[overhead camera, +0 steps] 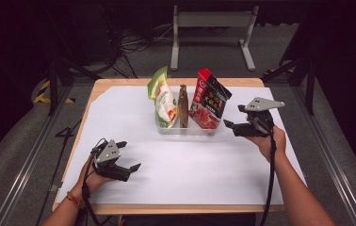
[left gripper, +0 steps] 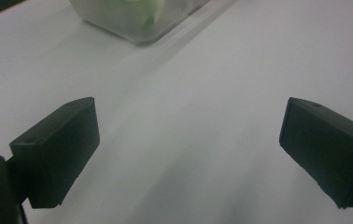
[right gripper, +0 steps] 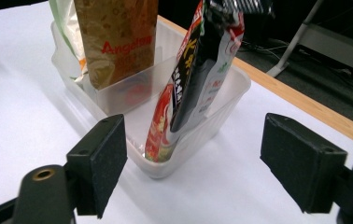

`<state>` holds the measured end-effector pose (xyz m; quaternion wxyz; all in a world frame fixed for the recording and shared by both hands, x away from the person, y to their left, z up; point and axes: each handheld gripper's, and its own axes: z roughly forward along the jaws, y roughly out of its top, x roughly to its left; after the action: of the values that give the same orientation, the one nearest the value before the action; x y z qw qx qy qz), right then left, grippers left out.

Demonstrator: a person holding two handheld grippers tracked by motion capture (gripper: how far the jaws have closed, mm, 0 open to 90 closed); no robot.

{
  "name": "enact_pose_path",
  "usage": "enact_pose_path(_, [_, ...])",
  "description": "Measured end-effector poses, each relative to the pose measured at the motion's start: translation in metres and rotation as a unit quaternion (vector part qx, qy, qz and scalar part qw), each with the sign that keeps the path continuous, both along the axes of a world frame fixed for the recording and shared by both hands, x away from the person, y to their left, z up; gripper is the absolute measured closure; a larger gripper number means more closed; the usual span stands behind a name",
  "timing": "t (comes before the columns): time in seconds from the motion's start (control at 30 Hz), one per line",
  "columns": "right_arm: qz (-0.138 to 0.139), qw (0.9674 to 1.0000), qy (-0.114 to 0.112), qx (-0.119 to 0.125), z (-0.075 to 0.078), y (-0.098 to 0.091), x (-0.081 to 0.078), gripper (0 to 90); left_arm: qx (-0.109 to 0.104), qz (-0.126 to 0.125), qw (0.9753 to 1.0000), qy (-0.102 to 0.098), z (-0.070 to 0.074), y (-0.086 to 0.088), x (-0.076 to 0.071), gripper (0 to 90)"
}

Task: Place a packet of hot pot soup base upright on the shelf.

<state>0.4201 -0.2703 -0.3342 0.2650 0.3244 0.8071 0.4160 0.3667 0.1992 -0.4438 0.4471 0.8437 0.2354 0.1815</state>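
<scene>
Bin: we see a clear plastic bin (overhead camera: 185,129) at the middle of the white table (overhead camera: 133,113), toward its far side.
Contents: three packets stand upright in it: a green and white bag (overhead camera: 163,99) at the left, a brown packet (overhead camera: 183,106) in the middle, and a red and black packet (overhead camera: 210,101) at the right, leaning outward.
Right gripper: we find the right gripper (overhead camera: 235,126) just beside the bin's right end, jaws spread, holding nothing; in the right gripper view the red and black packet sits between them, farther off.
Left gripper: the left gripper (overhead camera: 130,155) rests low near the table's front left, well apart from the bin, jaws spread wide over bare white surface.
</scene>
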Motion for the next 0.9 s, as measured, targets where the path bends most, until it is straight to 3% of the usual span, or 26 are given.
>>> enact_pose_path(0.3, [0.018, 0.9996, 0.019, -0.009, -0.006, -0.003, -0.007, 16.7, 0.001, 0.000, 1.0000, -0.002, 0.000, 0.000, 0.000, 5.5])
enact_pose_path(0.43, [0.032, 0.9992, 0.012, -0.020, -0.010, -0.005, -0.015, 15.9, 0.001, -0.002, 1.0000, -0.002, 0.000, 0.000, 0.000, 5.4])
enact_pose_path(0.67, [0.028, 0.9987, 0.007, -0.041, -0.020, -0.011, -0.026, 14.2, 0.003, -0.003, 1.0000, -0.003, -0.001, -0.001, -0.001, 5.3])
enact_pose_path(0.9, [0.034, 0.9985, -0.001, -0.043, -0.027, -0.020, -0.040, 13.9, 0.004, -0.003, 1.0000, -0.005, -0.001, 0.000, -0.001, 5.3])
